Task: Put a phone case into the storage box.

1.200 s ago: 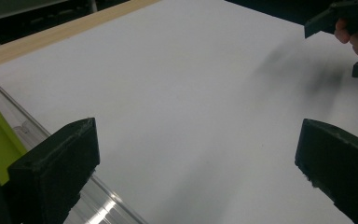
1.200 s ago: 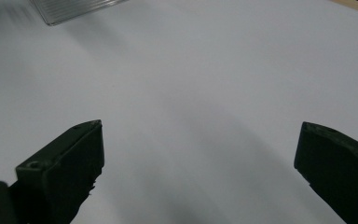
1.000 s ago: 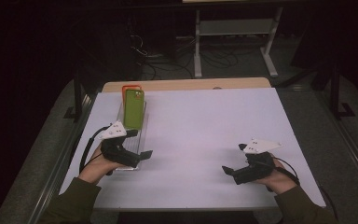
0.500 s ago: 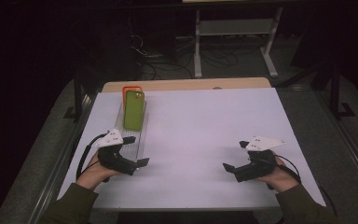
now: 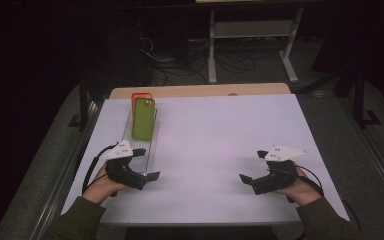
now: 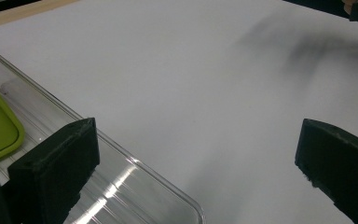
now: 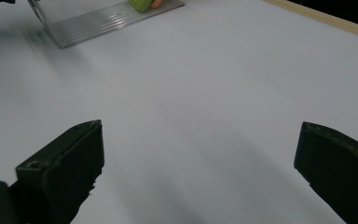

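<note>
Resting low on the white table point(image 5: 220, 135), the left gripper point(image 5: 147, 165) and right gripper point(image 5: 252, 167) both gape empty, seemingly idle, while the green phone point(image 5: 143, 118) lies untouched in its clear tray point(image 5: 150, 152) just beyond the left one.

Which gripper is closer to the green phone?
Left. The left gripper sits at the near end of the clear tray holding the green phone; the right gripper is far across the table.
</note>
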`<state>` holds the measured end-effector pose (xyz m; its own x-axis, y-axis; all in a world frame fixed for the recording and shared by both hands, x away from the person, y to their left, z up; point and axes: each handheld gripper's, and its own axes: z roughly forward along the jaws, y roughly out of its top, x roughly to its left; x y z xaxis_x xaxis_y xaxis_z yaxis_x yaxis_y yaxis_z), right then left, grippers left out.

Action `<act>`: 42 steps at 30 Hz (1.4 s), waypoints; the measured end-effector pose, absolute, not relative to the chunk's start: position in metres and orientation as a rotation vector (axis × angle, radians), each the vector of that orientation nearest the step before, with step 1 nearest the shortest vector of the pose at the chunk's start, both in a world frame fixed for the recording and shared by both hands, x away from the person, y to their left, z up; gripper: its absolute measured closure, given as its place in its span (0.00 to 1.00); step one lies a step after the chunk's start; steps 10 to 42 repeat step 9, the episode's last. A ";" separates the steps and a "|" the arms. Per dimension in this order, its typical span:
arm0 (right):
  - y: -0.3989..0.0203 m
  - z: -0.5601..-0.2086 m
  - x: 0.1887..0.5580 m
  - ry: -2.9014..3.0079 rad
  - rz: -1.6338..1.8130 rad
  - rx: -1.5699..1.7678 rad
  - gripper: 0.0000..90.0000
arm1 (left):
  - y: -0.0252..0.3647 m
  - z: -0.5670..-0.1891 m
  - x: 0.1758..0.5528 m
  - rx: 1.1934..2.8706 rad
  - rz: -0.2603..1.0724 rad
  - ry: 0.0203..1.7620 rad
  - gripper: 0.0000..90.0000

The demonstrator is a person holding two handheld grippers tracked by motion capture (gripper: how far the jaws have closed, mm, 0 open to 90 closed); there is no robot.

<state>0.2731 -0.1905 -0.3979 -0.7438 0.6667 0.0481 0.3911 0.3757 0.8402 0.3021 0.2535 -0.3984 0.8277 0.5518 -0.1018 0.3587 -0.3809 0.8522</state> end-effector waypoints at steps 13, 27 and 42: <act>-0.191 -0.397 0.272 2.343 1.314 0.928 0.01 | 0.253 -0.399 0.303 2.015 0.247 0.663 0.00; -0.191 -0.397 0.272 2.343 1.314 0.928 0.01 | 0.253 -0.399 0.303 2.015 0.247 0.663 0.00; -0.191 -0.397 0.272 2.343 1.314 0.928 0.01 | 0.253 -0.399 0.303 2.015 0.247 0.663 0.00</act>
